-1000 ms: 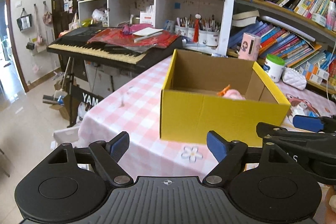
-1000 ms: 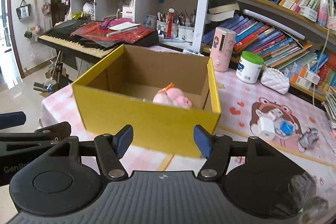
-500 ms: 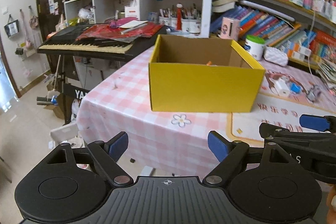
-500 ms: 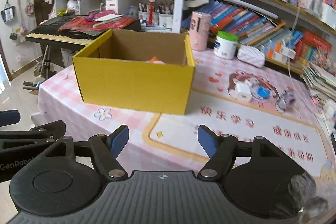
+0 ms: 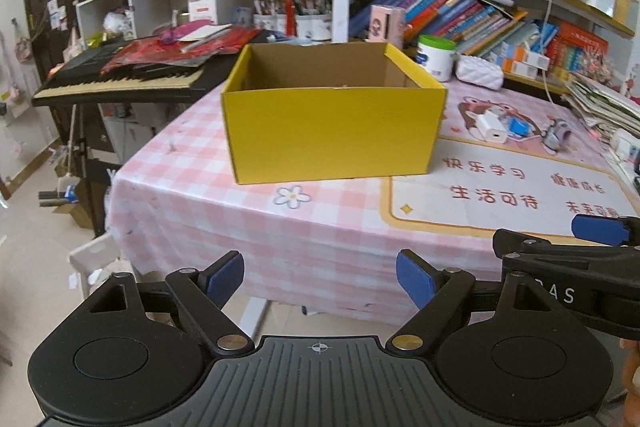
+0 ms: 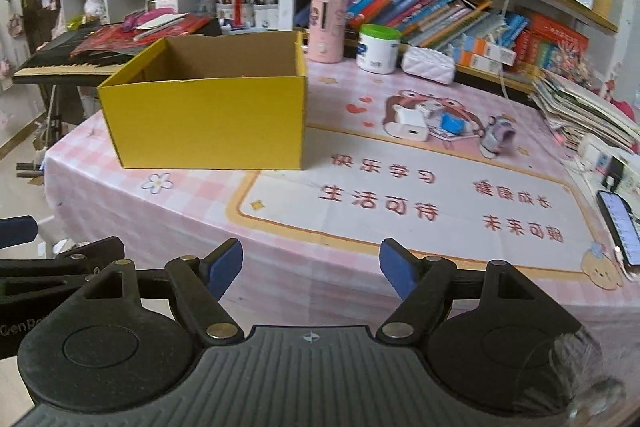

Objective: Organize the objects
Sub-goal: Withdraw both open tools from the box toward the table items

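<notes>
A yellow cardboard box (image 5: pixel 332 135) stands open on the pink checked tablecloth; it also shows in the right wrist view (image 6: pixel 204 123). Its inside is hidden from here. A white charger (image 6: pixel 410 129), a blue block (image 6: pixel 452 125) and a small grey toy (image 6: pixel 496 137) lie on the cartoon mat to the box's right. My left gripper (image 5: pixel 320 281) is open and empty, held off the table's front edge. My right gripper (image 6: pixel 312 267) is open and empty, over the table's front edge.
A pink canister (image 6: pixel 328 27), a white jar with a green lid (image 6: pixel 378 49) and a white quilted pouch (image 6: pixel 428 65) stand behind the box. A phone (image 6: pixel 620 227) lies at the right edge. Bookshelves line the back; a keyboard (image 5: pixel 116 79) stands left.
Both grippers have drawn back from the box, away from the table. The pink plush in the box has dropped out of sight behind its front wall. Both stay open.
</notes>
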`<move>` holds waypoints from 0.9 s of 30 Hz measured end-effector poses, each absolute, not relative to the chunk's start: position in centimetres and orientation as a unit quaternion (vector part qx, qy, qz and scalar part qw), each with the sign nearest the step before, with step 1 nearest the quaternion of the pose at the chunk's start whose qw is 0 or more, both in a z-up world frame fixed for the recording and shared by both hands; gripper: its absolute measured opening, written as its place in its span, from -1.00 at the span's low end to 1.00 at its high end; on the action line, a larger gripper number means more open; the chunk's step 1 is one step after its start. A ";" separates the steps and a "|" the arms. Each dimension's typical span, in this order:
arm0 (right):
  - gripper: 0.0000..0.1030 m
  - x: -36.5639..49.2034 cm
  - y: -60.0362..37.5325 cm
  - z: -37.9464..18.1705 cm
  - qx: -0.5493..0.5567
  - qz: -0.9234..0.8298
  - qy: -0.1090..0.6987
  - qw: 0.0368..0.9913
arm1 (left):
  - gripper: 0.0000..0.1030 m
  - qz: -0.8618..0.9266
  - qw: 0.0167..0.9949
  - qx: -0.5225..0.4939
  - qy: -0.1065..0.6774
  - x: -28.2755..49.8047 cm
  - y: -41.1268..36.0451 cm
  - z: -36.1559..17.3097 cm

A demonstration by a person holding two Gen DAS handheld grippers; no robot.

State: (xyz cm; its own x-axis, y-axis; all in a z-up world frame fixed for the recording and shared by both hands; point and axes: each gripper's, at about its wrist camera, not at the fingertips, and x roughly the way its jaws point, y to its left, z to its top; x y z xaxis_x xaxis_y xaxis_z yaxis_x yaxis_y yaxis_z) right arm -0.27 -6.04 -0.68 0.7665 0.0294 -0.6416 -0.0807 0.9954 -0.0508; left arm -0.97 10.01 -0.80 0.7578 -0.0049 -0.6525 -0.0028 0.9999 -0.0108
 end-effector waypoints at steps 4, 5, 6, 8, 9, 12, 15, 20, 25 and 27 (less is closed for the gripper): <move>0.46 -0.5 -7.4 -0.8 -0.034 0.008 0.344 0.938 | 0.66 -0.021 0.937 -0.004 0.348 -0.5 8.8 -0.8; 0.46 -0.6 -7.8 -0.8 -0.033 0.001 0.345 0.938 | 0.66 -0.026 0.937 -0.003 0.348 -0.4 8.5 -0.8; 0.46 -0.6 -8.2 -0.8 -0.030 -0.005 0.345 0.938 | 0.66 -0.032 0.937 0.000 0.348 -0.2 8.0 -0.8; 0.47 -0.6 -9.1 -0.8 -0.026 -0.017 0.345 0.938 | 0.66 -0.043 0.936 0.005 0.348 0.2 7.2 -0.9; 0.47 -0.6 -9.6 -0.8 -0.023 -0.023 0.346 0.938 | 0.66 -0.050 0.936 0.008 0.349 0.4 6.7 -0.9; 0.47 -0.7 -10.8 -0.8 -0.016 -0.040 0.346 0.937 | 0.66 -0.066 0.935 0.016 0.348 0.9 5.4 -0.9; 0.47 -0.6 -12.1 -0.9 -0.009 -0.054 0.347 0.936 | 0.66 -0.080 0.934 0.023 0.349 1.5 4.1 -1.0; 0.47 0.0 -14.4 -0.9 0.000 -0.071 0.345 0.936 | 0.66 -0.096 0.933 0.032 0.347 2.4 1.8 -0.8; 0.47 1.0 -16.6 -0.9 0.009 -0.084 0.346 0.934 | 0.67 -0.108 0.931 0.041 0.346 3.7 -0.6 -0.8; 0.47 1.5 -17.5 -1.0 0.012 -0.088 0.350 0.933 | 0.67 -0.112 0.930 0.043 0.348 4.2 -1.5 -0.9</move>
